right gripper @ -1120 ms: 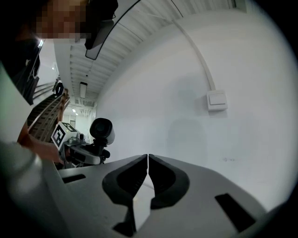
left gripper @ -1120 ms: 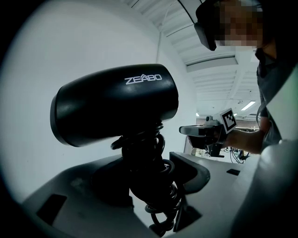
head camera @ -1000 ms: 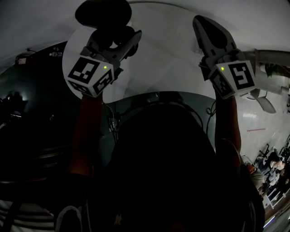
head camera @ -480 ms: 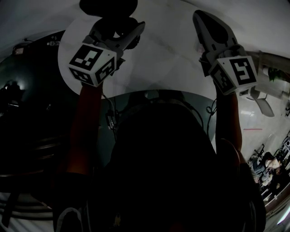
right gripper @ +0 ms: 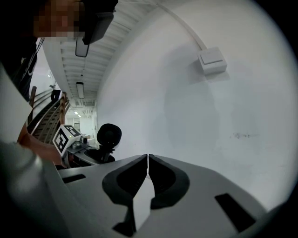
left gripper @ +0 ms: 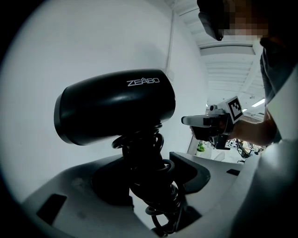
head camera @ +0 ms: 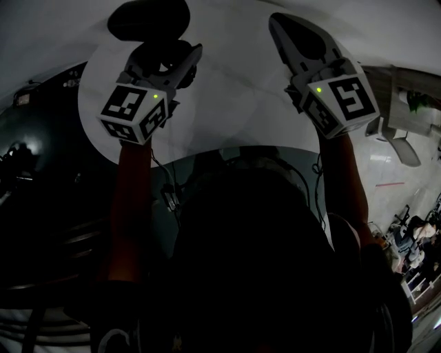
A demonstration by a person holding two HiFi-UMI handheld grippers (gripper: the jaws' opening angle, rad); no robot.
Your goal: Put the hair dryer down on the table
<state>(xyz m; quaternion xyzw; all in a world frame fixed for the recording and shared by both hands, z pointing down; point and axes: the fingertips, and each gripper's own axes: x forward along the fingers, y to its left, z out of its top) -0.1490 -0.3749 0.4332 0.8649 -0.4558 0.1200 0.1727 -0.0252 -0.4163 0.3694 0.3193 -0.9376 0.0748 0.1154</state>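
Your left tool (left gripper: 151,179) still grips the black hair dryer (left gripper: 116,104) by its handle, raised before a white wall (right gripper: 186,116) and barely moved, so lowering remains; your right tool (right gripper: 147,160) is closed, empty.

The hair dryer (head camera: 148,19) sits between the jaws of your left gripper (head camera: 165,58); your right gripper (head camera: 278,23) is well apart on its right; the wall (right gripper: 209,116) lies before both.

The white table (head camera: 234,110), its near edge curved, spreads across the upper part of the head view just ahead of the person, with pale floor (head camera: 400,200) to its right, and whether the hair dryer (head camera: 148,21) touches its top cannot be told.
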